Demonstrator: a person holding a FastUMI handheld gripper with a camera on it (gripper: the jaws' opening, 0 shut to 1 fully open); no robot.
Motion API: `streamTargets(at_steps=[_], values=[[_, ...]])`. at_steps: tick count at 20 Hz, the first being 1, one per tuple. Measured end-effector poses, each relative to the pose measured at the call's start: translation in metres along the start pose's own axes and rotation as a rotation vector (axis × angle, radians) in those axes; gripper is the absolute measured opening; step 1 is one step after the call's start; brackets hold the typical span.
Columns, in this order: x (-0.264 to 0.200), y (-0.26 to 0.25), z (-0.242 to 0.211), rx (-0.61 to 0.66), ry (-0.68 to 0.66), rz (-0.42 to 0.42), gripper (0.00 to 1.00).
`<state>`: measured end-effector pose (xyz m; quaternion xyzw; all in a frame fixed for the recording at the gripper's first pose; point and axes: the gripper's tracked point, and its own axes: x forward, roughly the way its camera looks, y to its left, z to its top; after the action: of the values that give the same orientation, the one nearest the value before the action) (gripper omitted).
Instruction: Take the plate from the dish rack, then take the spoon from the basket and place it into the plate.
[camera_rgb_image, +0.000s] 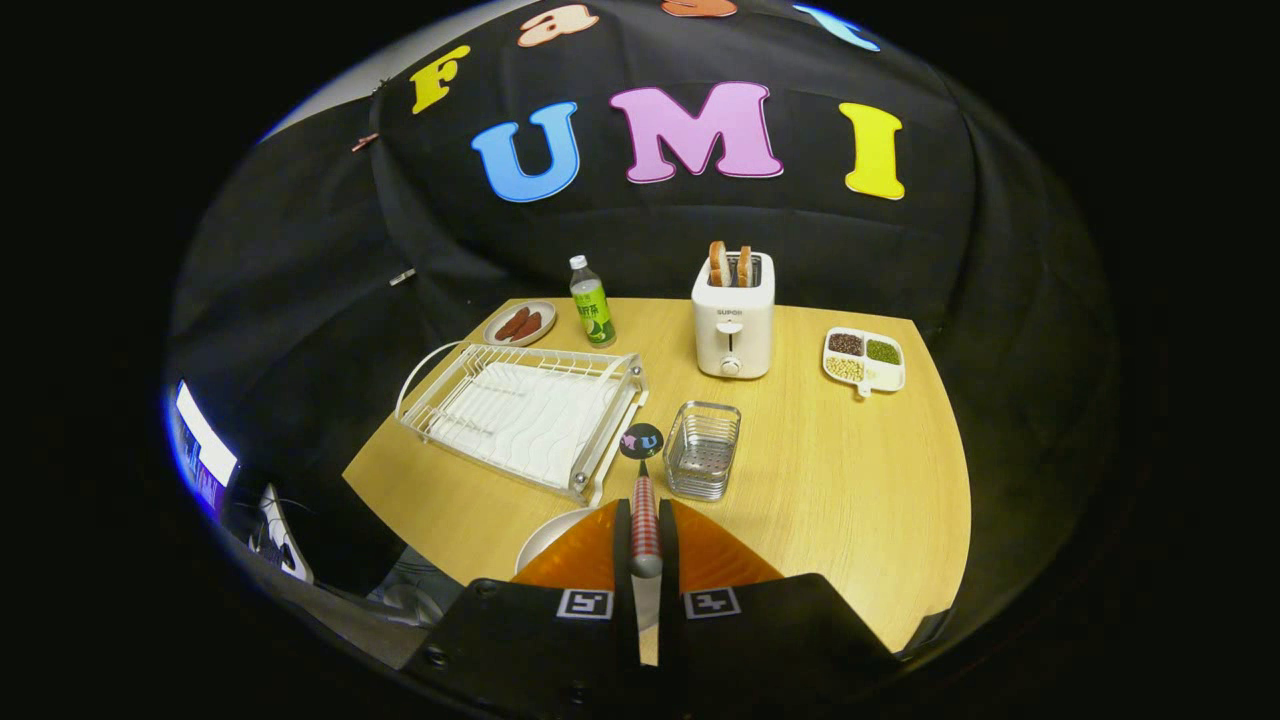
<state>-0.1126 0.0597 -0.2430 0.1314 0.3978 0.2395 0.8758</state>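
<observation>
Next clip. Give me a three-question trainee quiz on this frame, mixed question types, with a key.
1. True or false: the dish rack has no plate in it.
2. What does the hand-held gripper hold? A) the bottle B) a spoon with a checked handle C) a slice of toast
3. Fill in: the white plate lies on the table just beside the ___.

Key: 1 true. 2 B: both fingers press the spoon; the wire basket just ahead is empty. 3 gripper's fingers, on the near side of the rack.

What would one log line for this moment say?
gripper: shut on spoon | plate: on table, beside fingers | dish rack: empty | next: spoon to plate
</observation>
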Motion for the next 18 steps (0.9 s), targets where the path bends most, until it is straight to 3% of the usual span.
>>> streamTargets(at_steps=[5,11,18], values=[[0.005,0.025,-0.054,-0.055,0.097,0.045,0.11],[0.029,0.019,-0.125,-0.079,0.240,0.034,0.11],[0.048,0.015,-0.144,-0.024,0.232,0.028,0.11]])
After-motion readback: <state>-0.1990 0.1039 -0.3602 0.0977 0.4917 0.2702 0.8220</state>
